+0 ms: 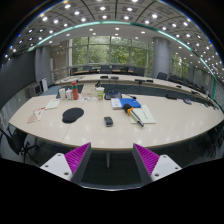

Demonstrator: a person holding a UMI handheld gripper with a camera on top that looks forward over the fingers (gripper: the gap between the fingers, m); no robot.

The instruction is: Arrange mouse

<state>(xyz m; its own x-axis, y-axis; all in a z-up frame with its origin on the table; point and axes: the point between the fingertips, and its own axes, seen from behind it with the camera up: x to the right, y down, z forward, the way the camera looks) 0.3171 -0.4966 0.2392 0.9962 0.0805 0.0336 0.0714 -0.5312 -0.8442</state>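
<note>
A: How do the tongs (112,160) stand?

B: Spread wide, with nothing held. Each finger is pale with a ribbed magenta pad (75,157) on its inner face, and only bare table (170,125) shows between them.

A: And the mouse?

B: The mouse (108,121) lies on the table well ahead of the tongs, a bit left of the middle of the gap. It is a small dark rounded block, matte by the look of it; buttons or a cord are too small to make out.

A: What is next to it?

B: To its left and slightly farther off lies a dark oval pad (72,115), flat, apart from the mouse. Beyond the mouse to the right sits a blue thing (128,102), flat like a folder or book, with papers (144,116) just beside it and an orange-tipped stick-like thing across them; I cannot tell what that is.

A: The table itself?

B: Pale, smooth, with a long curved edge, part of a big ring of conference tables. On the far left stands a red can-like thing (75,94) among small clutter I cannot identify.

A: Farther out?

B: Dark chairs (162,76) along the far side, windows (112,52) with green behind them, and a ceiling dotted with round lights (100,9).
</note>
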